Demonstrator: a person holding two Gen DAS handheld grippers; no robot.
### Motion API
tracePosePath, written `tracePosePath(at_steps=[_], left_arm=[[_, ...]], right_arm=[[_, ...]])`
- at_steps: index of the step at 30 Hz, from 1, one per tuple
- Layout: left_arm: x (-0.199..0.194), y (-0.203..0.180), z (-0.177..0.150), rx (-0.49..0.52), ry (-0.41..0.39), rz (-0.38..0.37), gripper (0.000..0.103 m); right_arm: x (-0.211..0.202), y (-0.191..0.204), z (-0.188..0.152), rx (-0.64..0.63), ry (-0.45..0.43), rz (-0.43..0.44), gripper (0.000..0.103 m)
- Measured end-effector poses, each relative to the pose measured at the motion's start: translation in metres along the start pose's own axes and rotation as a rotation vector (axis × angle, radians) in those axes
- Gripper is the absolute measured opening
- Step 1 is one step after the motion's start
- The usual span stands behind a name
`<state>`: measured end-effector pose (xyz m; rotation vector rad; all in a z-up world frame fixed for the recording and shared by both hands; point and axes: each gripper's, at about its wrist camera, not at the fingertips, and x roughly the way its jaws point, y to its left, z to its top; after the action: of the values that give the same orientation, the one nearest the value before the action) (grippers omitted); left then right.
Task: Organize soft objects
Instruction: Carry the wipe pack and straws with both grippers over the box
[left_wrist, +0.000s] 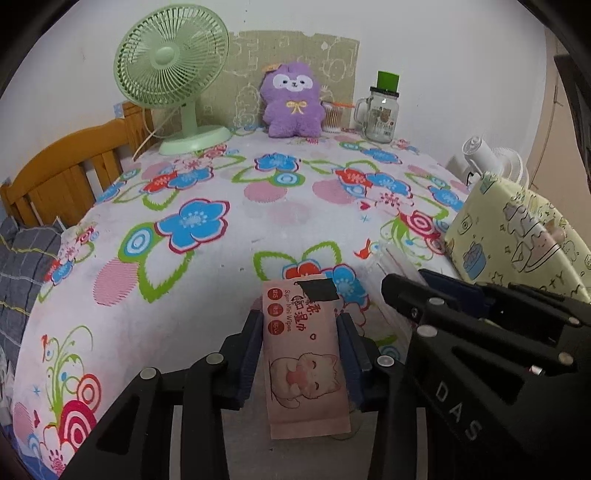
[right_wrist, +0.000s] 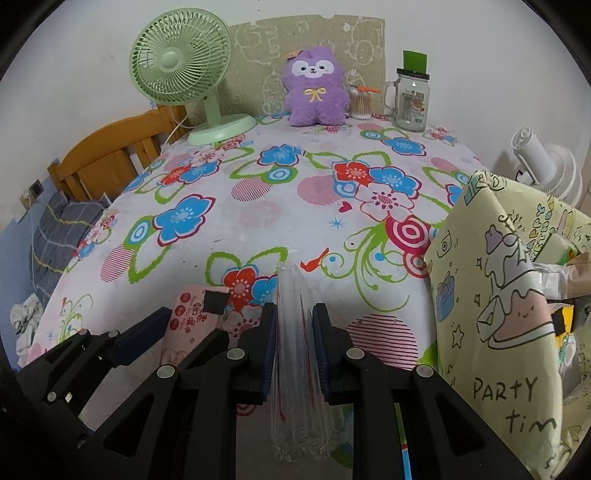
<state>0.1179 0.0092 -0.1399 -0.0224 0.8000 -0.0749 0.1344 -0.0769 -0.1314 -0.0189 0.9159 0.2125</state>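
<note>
My left gripper (left_wrist: 300, 325) is shut on a pink pack of mini wet wipes (left_wrist: 306, 362) with a cat picture, held just above the floral tablecloth (left_wrist: 207, 266) near the front edge. My right gripper (right_wrist: 294, 325) is shut on a clear plastic packet (right_wrist: 293, 354) with red print, held upright between the blue pads. In the right wrist view the wipes pack (right_wrist: 192, 317) and the left gripper (right_wrist: 155, 332) sit just to the left. In the left wrist view the right gripper (left_wrist: 424, 291) is close on the right. A purple plush toy (left_wrist: 291, 99) sits upright at the table's far edge.
A green desk fan (left_wrist: 173, 81) stands at the back left. A cotton-swab jar (left_wrist: 332, 117) and a glass mug jar (left_wrist: 380, 114) stand at the back right. A yellow cartoon-print box (right_wrist: 498, 295) stands at the right edge. A wooden chair (left_wrist: 70, 170) is at the left.
</note>
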Motion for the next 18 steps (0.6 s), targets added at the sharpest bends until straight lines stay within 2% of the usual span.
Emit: tracePosePath(at_steps=[18], left_arm=[[-0.044, -0.001, 0.016, 0.018, -0.083, 0.02, 0.041]], right_arm=[[-0.047, 0.011, 0.013, -0.023, -0.097, -0.002, 0.023]])
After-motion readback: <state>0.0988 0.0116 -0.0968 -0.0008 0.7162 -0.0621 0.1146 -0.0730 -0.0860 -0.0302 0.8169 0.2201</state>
